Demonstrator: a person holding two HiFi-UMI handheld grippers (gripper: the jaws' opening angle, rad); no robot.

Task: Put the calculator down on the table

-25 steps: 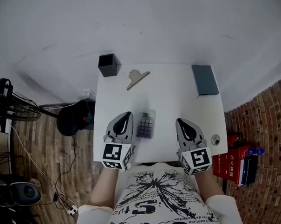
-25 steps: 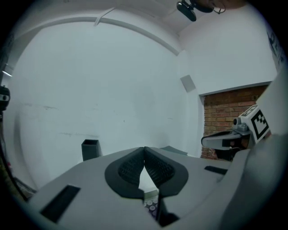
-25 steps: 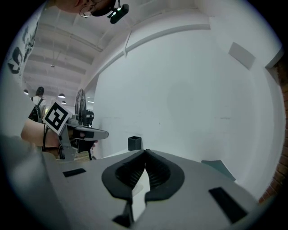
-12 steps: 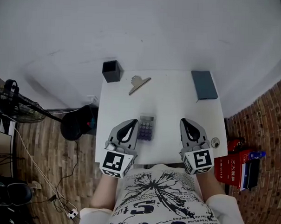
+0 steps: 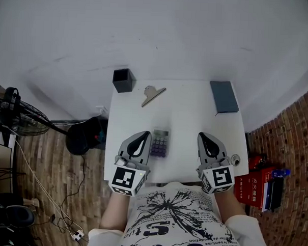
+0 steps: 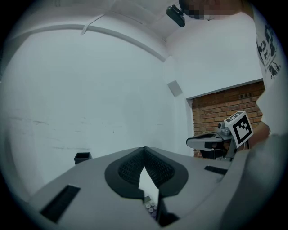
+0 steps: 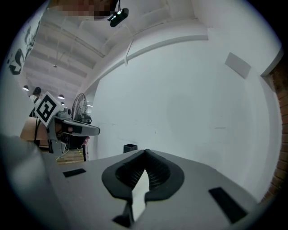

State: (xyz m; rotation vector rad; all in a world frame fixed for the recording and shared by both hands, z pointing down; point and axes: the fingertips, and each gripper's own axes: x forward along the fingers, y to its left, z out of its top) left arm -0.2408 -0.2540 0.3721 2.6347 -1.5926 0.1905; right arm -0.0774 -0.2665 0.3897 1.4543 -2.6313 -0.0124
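On white table (image 5: 190, 111), front half: calculator (image 5: 160, 142) lies flat, face up, between my two tools, just beside my left gripper (image 5: 141, 136).
- Left jaws clenched together, nothing held.
- Right gripper (image 5: 204, 137) same: pads meet, empty.
- Risk: sideways swing of left tool clips calculator; smooth tabletop lets it skid toward near edge.
- Calculator: thin rectangular slab, likely hard plastic, rows of small rounded keys, lighter strip at far end.
- My pads (image 6: 131, 167): dark, ribbed, rubbery.
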